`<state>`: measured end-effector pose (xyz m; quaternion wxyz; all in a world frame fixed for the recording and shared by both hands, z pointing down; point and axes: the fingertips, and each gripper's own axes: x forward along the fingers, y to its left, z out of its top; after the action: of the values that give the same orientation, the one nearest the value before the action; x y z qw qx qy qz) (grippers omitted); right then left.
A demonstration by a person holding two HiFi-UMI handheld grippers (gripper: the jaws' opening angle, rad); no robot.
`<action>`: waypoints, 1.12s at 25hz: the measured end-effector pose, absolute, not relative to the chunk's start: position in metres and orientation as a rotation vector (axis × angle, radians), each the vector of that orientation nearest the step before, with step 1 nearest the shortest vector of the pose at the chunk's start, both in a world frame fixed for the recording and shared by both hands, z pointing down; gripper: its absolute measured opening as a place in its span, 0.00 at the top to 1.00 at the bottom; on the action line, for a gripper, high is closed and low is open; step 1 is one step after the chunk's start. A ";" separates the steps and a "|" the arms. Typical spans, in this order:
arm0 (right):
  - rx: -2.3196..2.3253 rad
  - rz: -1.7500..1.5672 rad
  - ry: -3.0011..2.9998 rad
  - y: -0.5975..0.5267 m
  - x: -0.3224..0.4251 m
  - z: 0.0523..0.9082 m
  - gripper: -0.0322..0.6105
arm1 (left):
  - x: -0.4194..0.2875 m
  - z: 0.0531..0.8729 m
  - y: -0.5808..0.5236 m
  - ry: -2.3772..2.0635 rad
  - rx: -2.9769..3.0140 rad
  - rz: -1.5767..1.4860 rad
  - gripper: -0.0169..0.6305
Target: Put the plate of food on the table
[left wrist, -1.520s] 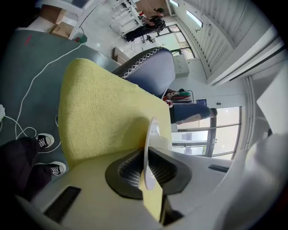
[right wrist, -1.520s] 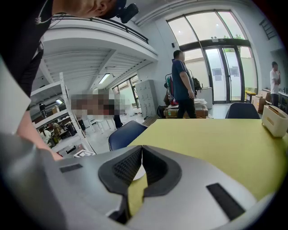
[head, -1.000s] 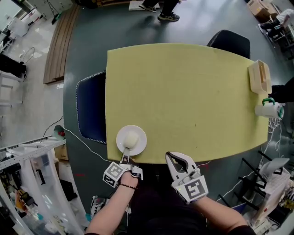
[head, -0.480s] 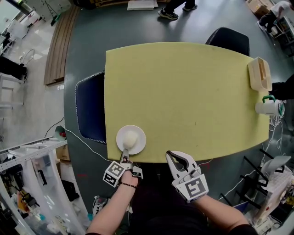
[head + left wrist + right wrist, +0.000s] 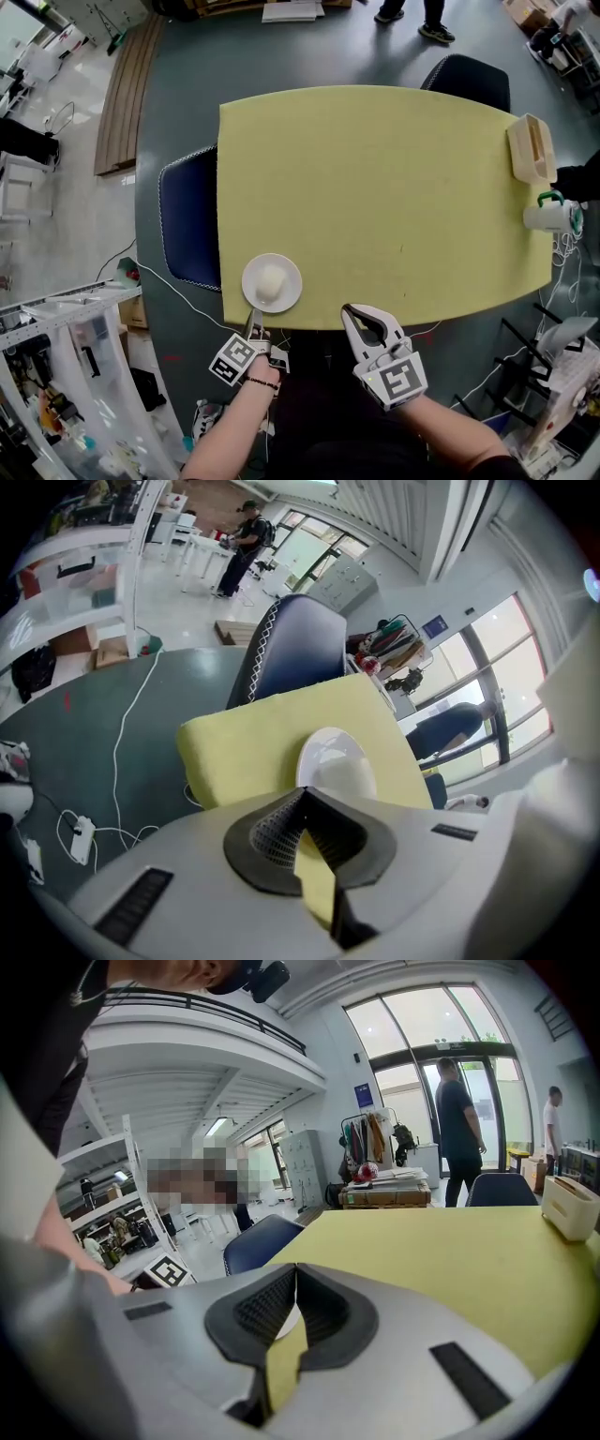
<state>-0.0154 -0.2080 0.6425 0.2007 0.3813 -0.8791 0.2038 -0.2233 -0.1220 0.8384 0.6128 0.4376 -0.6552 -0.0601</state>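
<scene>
Plate of food (image 5: pixel 290 292) flat on the yellow table (image 5: pixel 375 187), at the lower-left corner of the tabletop in the head view, just inside the near edge. Small, round, glossy white, with a pale, smooth, dome-shaped lump (image 5: pixel 270 279) at its middle. Pinched at the near rim by the left gripper (image 5: pixel 253 322), which is rolled onto its side and seen edge-on just below the plate. Closer detail in the left gripper view: dark ribbed pads (image 5: pixel 272 832) drawn together to a point right at the plate's (image 5: pixel 328 745) rim, with a sliver of yellow tabletop through the slot beneath. There too, a navy chair (image 5: pixel 281 649) with white zigzag stitching, a thin white cable (image 5: pixel 122 742) across the dark floor, and a person (image 5: pixel 246 532) at upper left whom the other views do not show. Right gripper (image 5: pixel 353 316) at lower centre of the head view, off the table's near edge, clenched on nothing. Same gripper (image 5: pixel 295 1267) in its own view: tips touching, only bare matte tabletop (image 5: pixel 450 1251) beyond. Only from above: the table's whole barrel-like outline with rounded corners, and a white mug (image 5: pixel 548 217) with a green handle at the right edge. Cream slotted box (image 5: pixel 530 148) from the top there, side-on (image 5: pixel 570 1206) in the right gripper view, where tall windows and two standing people (image 5: pixel 459 1110) also appear.
</scene>
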 end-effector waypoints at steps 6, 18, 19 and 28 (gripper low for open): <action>1.059 0.562 -2.500 -0.204 -0.015 0.640 0.93 | -0.220 0.815 -0.132 -1.523 1.244 -0.070 0.96; 1.096 0.593 -2.489 -0.202 -0.014 0.643 0.93 | -0.187 0.752 -0.165 -1.477 1.758 0.014 0.96; 1.101 0.598 -2.488 -0.202 -0.014 0.642 0.93 | -0.186 0.747 -0.166 -1.475 1.779 0.011 0.96; 1.118 0.551 -2.481 -0.202 -0.010 0.632 0.93 | -0.179 0.711 -0.177 -1.485 1.926 0.047 0.96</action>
<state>-0.0104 -0.2023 0.6316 0.1814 0.3958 -0.8788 0.1953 -0.1789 -0.1765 0.7112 0.3471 0.7426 -0.5724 0.0183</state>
